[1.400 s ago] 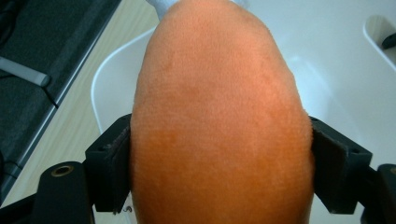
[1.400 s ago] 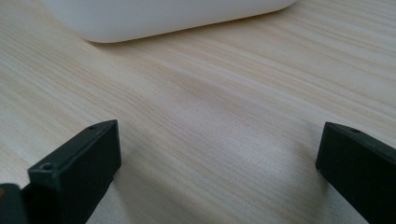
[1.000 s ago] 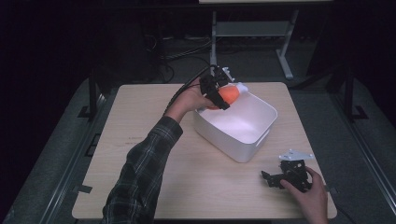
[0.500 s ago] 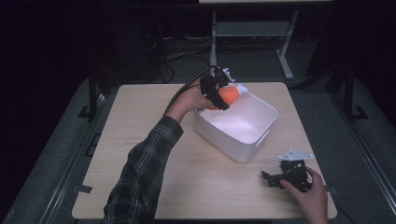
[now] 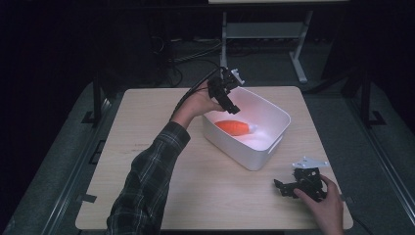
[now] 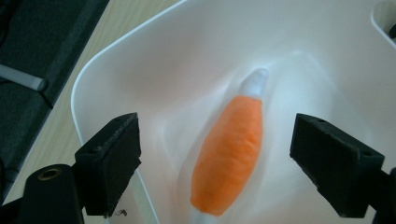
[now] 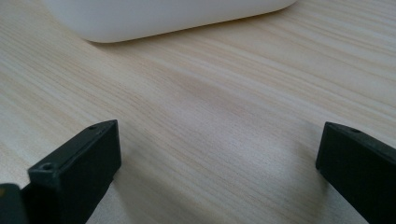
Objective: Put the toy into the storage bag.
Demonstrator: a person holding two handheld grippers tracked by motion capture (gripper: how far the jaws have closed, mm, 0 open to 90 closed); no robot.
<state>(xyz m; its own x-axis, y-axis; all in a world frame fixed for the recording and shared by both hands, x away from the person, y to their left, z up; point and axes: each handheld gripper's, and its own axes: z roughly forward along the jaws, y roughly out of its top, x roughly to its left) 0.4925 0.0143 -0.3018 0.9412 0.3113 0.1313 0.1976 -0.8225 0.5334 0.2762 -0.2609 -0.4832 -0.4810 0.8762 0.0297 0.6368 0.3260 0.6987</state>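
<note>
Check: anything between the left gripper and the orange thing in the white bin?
Nothing visible. The left gripper hangs open above the white bin; the orange object lies on the bin floor directly below its jaws, with open air between.

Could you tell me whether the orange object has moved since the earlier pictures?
Yes. The orange object left the left tongs and dropped into the white bin.

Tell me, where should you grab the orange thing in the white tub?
Probably around its fat orange middle, coming straight down from above. The orange bottle lies flat in the white tub, whose walls block the sides; its white tip looks too thin.
</note>
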